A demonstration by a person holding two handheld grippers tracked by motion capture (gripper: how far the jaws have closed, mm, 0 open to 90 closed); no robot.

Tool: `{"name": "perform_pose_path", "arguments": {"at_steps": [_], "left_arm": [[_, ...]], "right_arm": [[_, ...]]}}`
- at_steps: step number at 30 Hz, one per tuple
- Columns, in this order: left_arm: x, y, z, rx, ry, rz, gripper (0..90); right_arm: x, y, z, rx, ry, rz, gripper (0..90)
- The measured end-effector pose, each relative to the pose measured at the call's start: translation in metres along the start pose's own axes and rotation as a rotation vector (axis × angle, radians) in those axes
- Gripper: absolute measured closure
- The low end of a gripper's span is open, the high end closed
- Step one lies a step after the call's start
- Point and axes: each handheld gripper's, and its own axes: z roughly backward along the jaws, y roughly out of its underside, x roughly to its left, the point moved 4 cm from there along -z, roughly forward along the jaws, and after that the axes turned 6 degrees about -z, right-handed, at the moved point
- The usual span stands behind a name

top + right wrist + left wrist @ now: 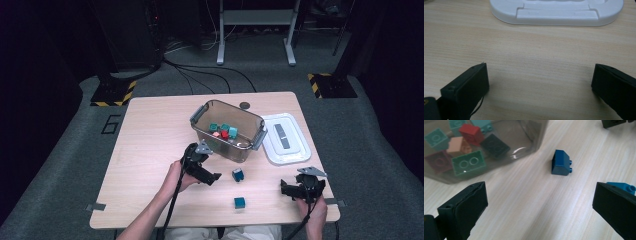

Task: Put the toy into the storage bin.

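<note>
My left gripper hangs low over the table, just near of the clear bin, with its jaws spread wide and nothing between them. Looking along those jaws in the left gripper view, the bin's wall is at the far left, and through it I see the bricts already inside: green, red, peach and dark ones lying loose.

The piece I am going for is the dark blue brick. It lies on its side on the bare wood, just right of the bin's near corner, with its two studs pointing right. It sits ahead of my open jaws, nearer the right one, so I read this as the approach to a pick, not yet a grasp. A second, lighter blue brick lies nearer to me, apart from the first; in the left gripper view its corner peeps out behind my right jaw.

Next I judge I need to push the left gripper forward and a little right until the dark blue brick is centred between the pads, then settle down and close across its flat sides, not over the studs or the sloped face, where it could squirt out.

Further right, my right gripper rests near the table's near right edge, jaws also wide apart and empty, facing the white lid that lies flat beyond it, right of the bin.
</note>
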Motion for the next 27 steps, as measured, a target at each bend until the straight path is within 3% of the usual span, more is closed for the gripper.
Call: {"name": "perform_pose_path", "arguments": {"at_steps": [5, 15, 27], "left_arm": [[-0.01, 0.0, -0.003, -0.024, 0.01, -0.021, 0.0], [-0.032, -0.001, -0.017, -0.031, 0.072, -0.066, 0.0], [-0.063, 0.001, -0.042, 0.007, 0.145, -0.134, 0.0]], "right_arm": [[0.0, 0.0, 0.0, 0.0, 0.0, 0.0, 0.5], [0.0, 0.0, 0.0, 0.0, 0.0, 0.0, 0.5], [0.0, 0.0, 0.0, 0.0, 0.0, 0.001, 0.5]]}}
